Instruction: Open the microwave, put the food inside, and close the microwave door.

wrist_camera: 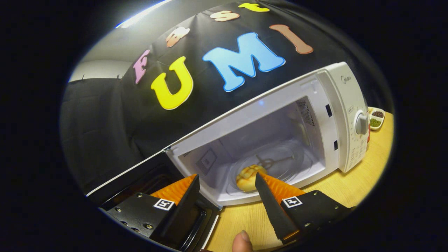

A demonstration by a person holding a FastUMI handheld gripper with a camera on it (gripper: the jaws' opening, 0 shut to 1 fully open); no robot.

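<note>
On the wooden table [336, 196] the microwave [336, 115] stands open, the bun [247, 177] inside on its glass plate [280, 164], just ahead of the wide, empty gripper [227, 183], with the door [140, 178] to its left.

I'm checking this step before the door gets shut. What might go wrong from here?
1. The round golden bun sits near the front edge of the clear glass turntable, so it could shift or roll.
2. The hand-held gripper, open, is at the white microwave opening; the dark swung-out door could catch a finger.
</note>
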